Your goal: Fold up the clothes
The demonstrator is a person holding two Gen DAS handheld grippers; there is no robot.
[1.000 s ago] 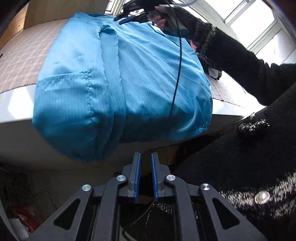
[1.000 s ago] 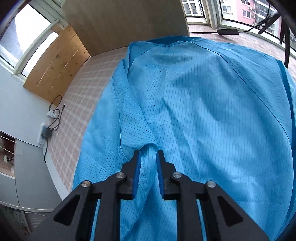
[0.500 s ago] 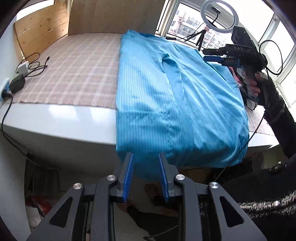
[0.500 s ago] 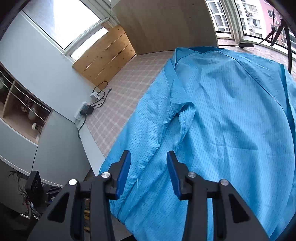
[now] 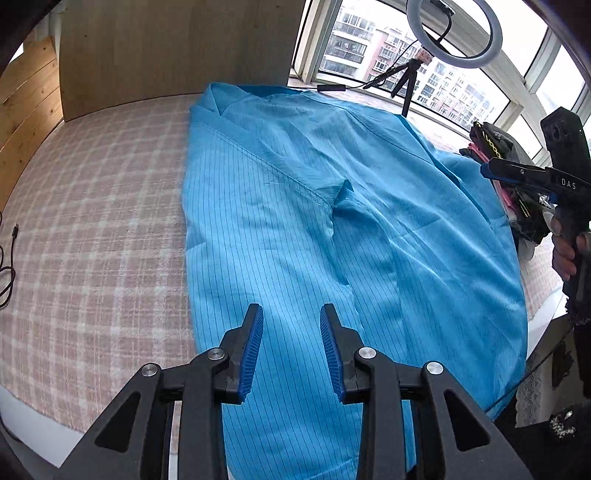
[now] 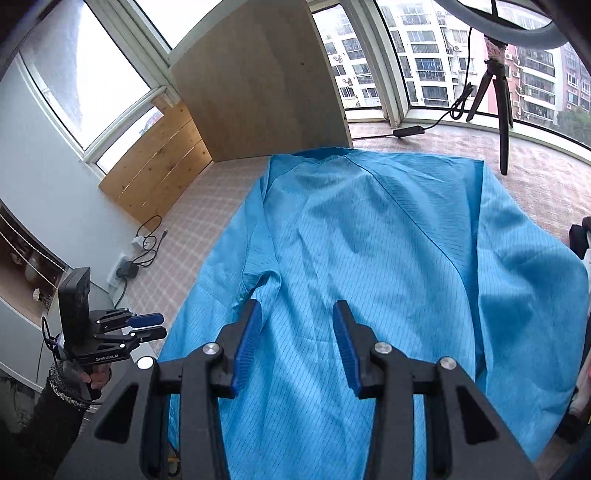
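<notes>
A blue pinstriped garment (image 5: pixel 332 236) lies spread flat on the checked bed cover (image 5: pixel 92 221), collar at the far end, its near hem hanging over the bed edge. It also fills the right wrist view (image 6: pixel 369 266). My left gripper (image 5: pixel 291 332) is open and empty, hovering above the garment's near left part. My right gripper (image 6: pixel 297 328) is open and empty above the garment's middle. Each gripper shows in the other's view: the right one at the right (image 5: pixel 517 173), the left one at the lower left (image 6: pixel 144 326).
A wooden board (image 5: pixel 166 48) stands behind the bed. A ring light on a tripod (image 5: pixel 454 33) stands by the window. A pile of dark clothes (image 5: pixel 509 177) lies at the right. A power strip with cables (image 6: pixel 129 266) lies at the bed's left side.
Both grippers have opened and lifted back from the garment. The right one let go of the fold it pinched; the left rose from below the bed edge to above the garment.
</notes>
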